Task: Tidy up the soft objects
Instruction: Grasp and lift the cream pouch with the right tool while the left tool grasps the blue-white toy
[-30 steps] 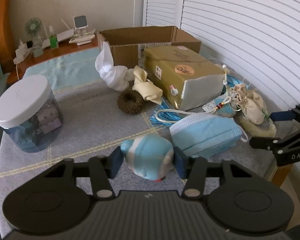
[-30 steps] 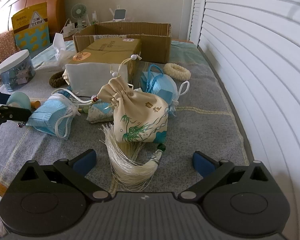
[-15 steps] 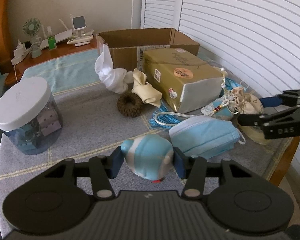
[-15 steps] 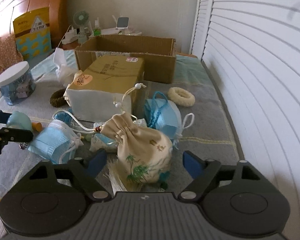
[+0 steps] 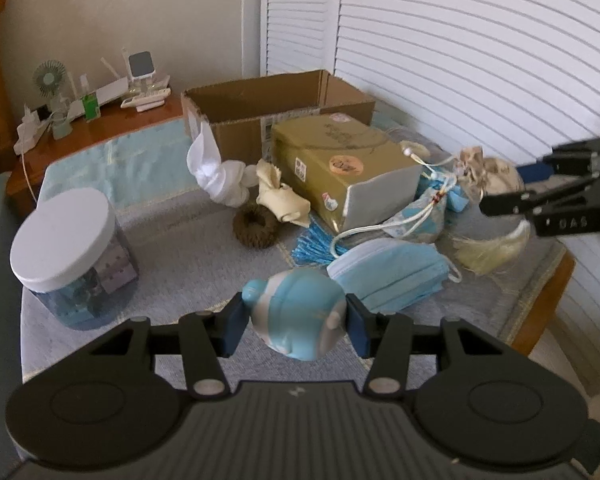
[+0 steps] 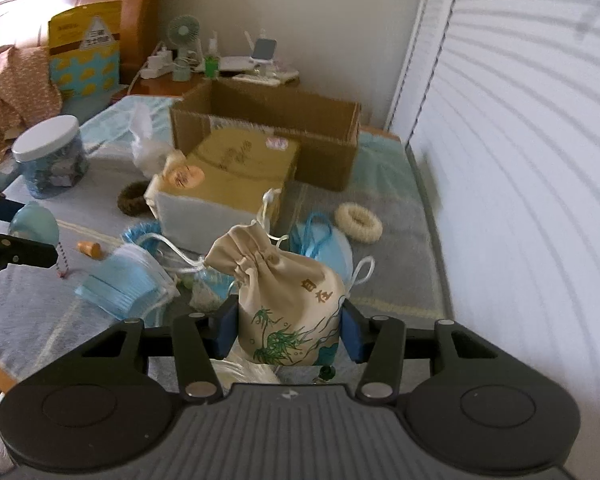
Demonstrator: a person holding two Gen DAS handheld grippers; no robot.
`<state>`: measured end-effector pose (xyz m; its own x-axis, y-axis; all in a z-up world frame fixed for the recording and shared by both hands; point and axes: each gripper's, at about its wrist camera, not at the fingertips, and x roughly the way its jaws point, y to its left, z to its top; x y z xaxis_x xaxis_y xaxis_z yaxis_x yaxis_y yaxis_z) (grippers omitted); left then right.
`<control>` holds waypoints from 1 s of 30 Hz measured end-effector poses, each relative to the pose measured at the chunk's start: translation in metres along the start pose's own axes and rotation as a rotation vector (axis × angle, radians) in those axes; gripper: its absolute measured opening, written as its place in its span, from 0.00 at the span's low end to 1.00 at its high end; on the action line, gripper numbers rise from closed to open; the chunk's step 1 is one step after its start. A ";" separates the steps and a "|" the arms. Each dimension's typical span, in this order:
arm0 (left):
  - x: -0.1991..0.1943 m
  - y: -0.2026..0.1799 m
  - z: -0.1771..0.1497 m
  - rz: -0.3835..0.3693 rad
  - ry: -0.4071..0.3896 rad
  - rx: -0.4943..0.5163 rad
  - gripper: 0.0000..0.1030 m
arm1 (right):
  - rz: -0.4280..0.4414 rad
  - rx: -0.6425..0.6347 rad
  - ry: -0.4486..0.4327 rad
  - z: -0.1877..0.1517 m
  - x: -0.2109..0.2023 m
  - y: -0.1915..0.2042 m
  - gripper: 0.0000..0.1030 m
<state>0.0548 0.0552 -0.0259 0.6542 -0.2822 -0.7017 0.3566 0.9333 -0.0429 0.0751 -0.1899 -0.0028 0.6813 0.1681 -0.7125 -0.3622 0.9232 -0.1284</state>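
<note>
My left gripper (image 5: 294,320) is shut on a pale blue and white soft toy (image 5: 296,316), held just above the grey cloth. My right gripper (image 6: 286,330) is shut on a cream drawstring pouch (image 6: 288,296) with a green plant print, lifted off the cloth with its cream tassel (image 5: 488,246) hanging. In the left wrist view the right gripper (image 5: 548,200) is at the right edge, above the tassel. An open cardboard box (image 5: 276,112) stands at the back. Blue face masks (image 5: 392,272), a brown scrunchie (image 5: 256,226), a cream scrunchie (image 6: 358,224) and white cloth (image 5: 216,176) lie around.
A gold gift box (image 5: 340,172) lies in front of the cardboard box. A jar with a white lid (image 5: 72,252) stands at the left. A wooden nightstand (image 5: 100,120) with a fan and chargers is behind. White shutters (image 6: 520,160) line the right. The bed's edge (image 5: 540,292) is near right.
My right gripper closed on the cream pouch and lifted it off the cloth. My left gripper rose a little with the blue toy still in it.
</note>
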 end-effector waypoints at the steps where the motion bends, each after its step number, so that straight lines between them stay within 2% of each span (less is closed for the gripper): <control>1: -0.002 0.001 0.001 -0.008 -0.004 0.004 0.49 | 0.003 -0.007 -0.006 0.004 -0.005 -0.001 0.54; 7: -0.010 0.004 0.005 -0.042 -0.027 0.027 0.49 | -0.024 -0.060 -0.065 0.036 -0.028 0.001 0.54; 12: -0.012 0.010 0.006 -0.058 -0.042 0.033 0.49 | -0.027 -0.079 -0.115 0.072 -0.030 -0.001 0.54; 23: -0.012 0.031 0.013 -0.080 -0.070 -0.015 0.49 | -0.015 -0.161 -0.168 0.167 0.016 0.002 0.54; 30: -0.003 0.043 0.018 -0.069 -0.067 -0.059 0.49 | 0.035 -0.244 -0.163 0.214 0.060 0.004 0.54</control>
<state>0.0801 0.0927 -0.0130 0.6732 -0.3582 -0.6469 0.3632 0.9222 -0.1327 0.2503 -0.1023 0.1014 0.7517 0.2700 -0.6017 -0.5161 0.8089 -0.2818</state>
